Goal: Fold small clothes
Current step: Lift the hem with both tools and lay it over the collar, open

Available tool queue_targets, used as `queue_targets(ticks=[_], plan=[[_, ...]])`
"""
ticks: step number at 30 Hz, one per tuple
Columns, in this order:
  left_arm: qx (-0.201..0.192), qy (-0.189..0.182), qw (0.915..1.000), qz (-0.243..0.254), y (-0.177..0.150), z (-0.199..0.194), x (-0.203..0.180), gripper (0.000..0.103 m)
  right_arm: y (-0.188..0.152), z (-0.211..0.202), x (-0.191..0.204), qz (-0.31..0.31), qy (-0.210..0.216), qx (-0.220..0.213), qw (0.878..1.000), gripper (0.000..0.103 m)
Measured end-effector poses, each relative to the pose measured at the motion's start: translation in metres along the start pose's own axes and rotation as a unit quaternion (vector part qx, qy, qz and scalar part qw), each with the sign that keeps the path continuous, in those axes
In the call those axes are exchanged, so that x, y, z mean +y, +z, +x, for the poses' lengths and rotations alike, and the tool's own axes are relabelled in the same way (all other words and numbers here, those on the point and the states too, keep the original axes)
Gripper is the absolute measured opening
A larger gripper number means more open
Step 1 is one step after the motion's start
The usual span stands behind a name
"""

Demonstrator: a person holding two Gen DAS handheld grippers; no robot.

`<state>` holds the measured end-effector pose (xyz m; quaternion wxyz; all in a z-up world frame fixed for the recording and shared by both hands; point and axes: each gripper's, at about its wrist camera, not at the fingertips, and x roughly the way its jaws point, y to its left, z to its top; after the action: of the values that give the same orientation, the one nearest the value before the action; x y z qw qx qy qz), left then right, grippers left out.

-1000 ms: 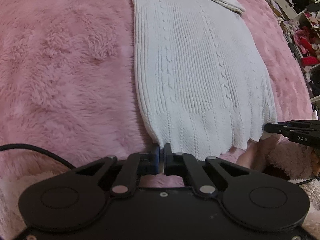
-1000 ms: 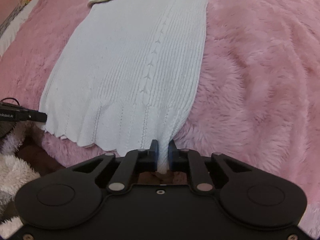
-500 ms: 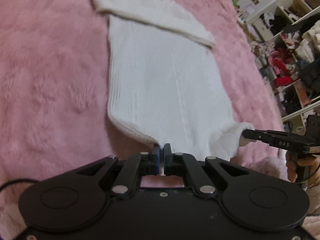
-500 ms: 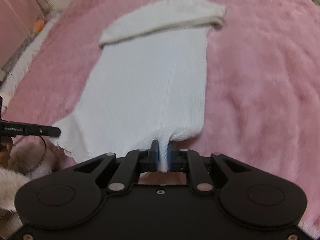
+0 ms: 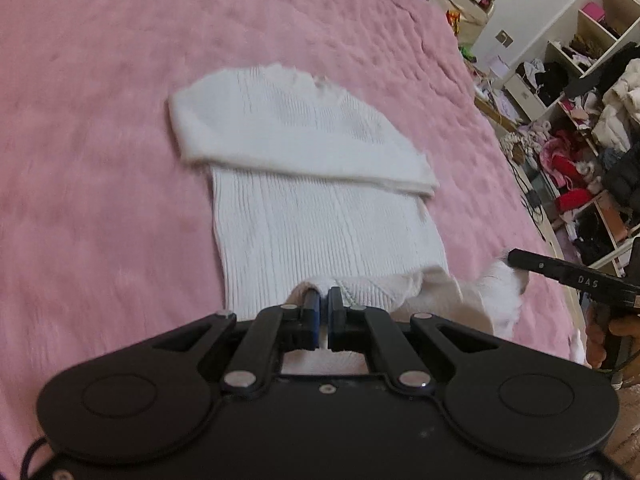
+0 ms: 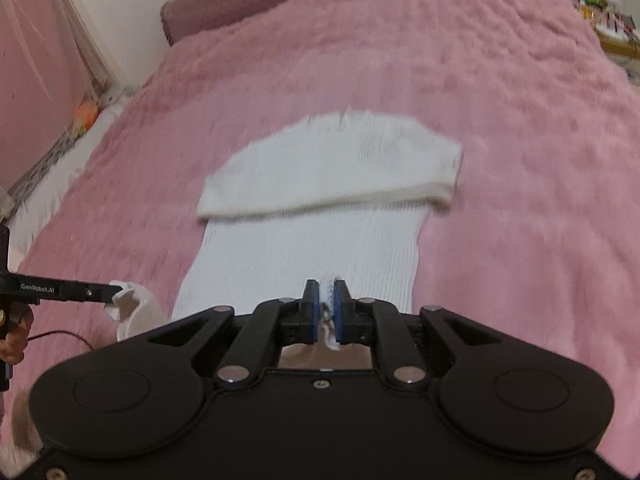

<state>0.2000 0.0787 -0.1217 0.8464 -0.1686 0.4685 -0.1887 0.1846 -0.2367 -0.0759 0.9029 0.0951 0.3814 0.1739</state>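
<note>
Two hem corners of the sweater (image 5: 320,216) are pinched, one by the left gripper (image 5: 323,300), one by the right gripper (image 6: 327,300); soft, light knit, likely to sag between them.

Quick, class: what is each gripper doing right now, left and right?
Left gripper: shut on the white sweater hem corner.
Right gripper: shut on the sweater's other hem corner.

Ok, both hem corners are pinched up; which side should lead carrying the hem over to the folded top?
Neither. The left hand-held gripper and the right hand-held gripper each clamp a hem corner of the white sweater, about level, so move them together.
</note>
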Motion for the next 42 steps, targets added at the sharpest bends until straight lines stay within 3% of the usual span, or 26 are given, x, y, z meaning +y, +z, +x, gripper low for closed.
queue_targets(ticks=[10, 19, 31, 42], plan=[[-0.051, 0.005, 0.9987, 0.001, 0.100, 0.040, 0.018, 0.000, 0.076, 0.060, -0.029, 0.006, -0.017, -0.043, 0.999, 0.008], [-0.072, 0.018, 0.9970, -0.022, 0.176, 0.088, 0.048, 0.000, 0.134, 0.134, -0.058, 0.029, -0.020, -0.053, 0.998, 0.008], [-0.074, 0.046, 0.9951, -0.047, 0.240, 0.149, 0.093, 0.000, 0.180, 0.217, -0.075, 0.027, -0.057, -0.042, 0.997, 0.008], [-0.044, 0.086, 0.9928, -0.070, 0.246, 0.207, 0.118, 0.001, 0.180, 0.271, -0.092, 0.036, -0.097, -0.009, 0.995, 0.008]])
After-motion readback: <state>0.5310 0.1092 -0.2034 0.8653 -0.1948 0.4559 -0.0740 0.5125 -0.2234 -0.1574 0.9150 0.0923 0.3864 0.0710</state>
